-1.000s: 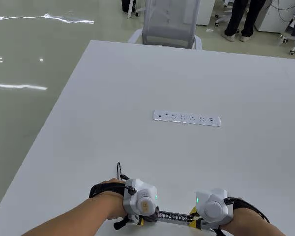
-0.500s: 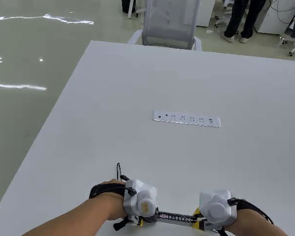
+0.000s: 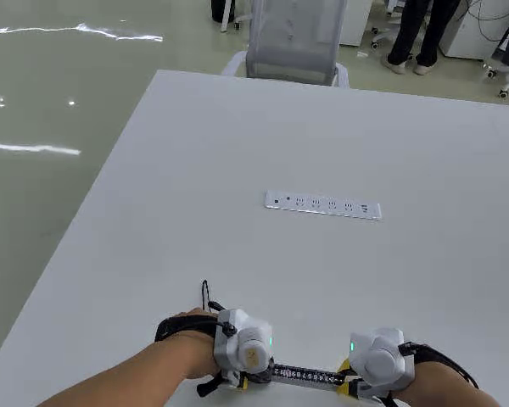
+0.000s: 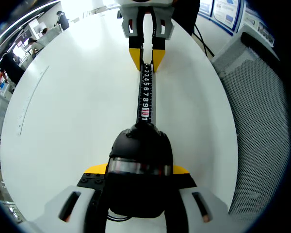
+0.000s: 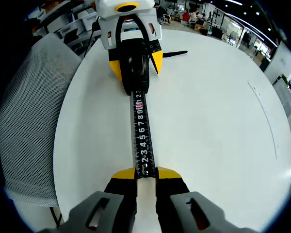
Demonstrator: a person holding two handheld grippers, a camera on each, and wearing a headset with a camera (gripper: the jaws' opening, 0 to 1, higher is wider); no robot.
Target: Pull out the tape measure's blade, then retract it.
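At the near edge the blade (image 3: 304, 374) runs taut from the tape measure (image 4: 140, 145) in the left gripper (image 4: 138, 170) to the right gripper (image 5: 145, 172), barring passage between them. Farther out the desk (image 3: 195, 170) lies open, save a flat power strip (image 3: 322, 204) mid-desk (well apart). A mesh chair (image 3: 290, 38) stands beyond the far edge.

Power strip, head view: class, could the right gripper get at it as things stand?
Probably not yet. Nothing on the table blocks the power strip, but the right gripper is shut on the tape measure's blade and must release first.
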